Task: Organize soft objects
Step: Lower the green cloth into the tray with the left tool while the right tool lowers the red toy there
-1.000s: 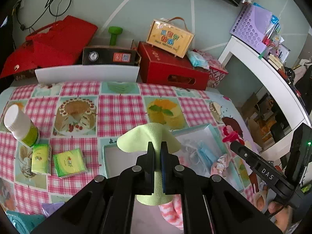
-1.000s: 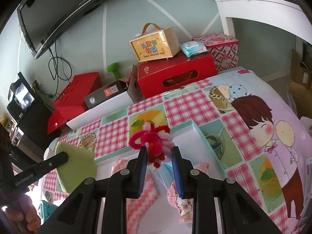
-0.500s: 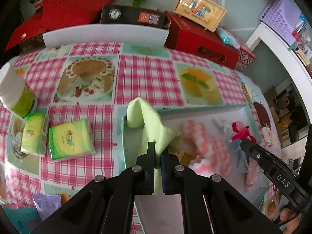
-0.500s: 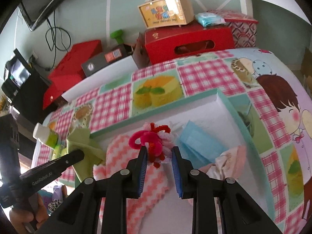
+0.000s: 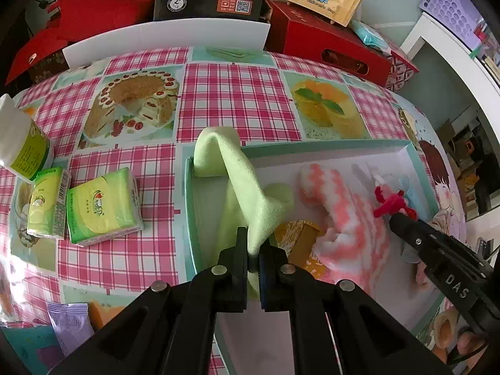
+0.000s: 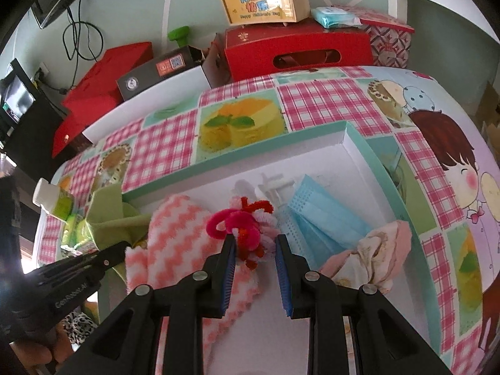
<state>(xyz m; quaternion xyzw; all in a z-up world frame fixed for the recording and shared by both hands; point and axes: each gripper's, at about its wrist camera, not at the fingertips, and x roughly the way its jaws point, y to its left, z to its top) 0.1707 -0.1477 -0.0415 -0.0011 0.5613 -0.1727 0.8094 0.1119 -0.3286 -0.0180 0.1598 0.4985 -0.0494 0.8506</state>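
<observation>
My left gripper (image 5: 253,243) is shut on a light green cloth (image 5: 240,181). The cloth drapes over the left wall of a teal-rimmed white tray (image 5: 328,147) and lies partly inside it. My right gripper (image 6: 254,245) is shut on a red and pink pipe-cleaner flower (image 6: 243,225), low over the tray (image 6: 368,143). In the tray lie a pink and white zigzag towel (image 6: 175,234), a blue face mask (image 6: 325,215) and a pale pink cloth (image 6: 375,250). The towel (image 5: 347,215) and flower (image 5: 390,201) also show in the left wrist view.
Two green tissue packs (image 5: 103,206) and a white bottle (image 5: 22,143) stand left of the tray. A purple packet (image 5: 72,325) lies at the near left. Red boxes (image 6: 293,50) and a white board (image 5: 165,37) line the table's far edge.
Both grippers have come down toward the tray. The green cloth went from hanging in the air to lying over the tray's left wall. The flower moved lower, over the towel and mask.
</observation>
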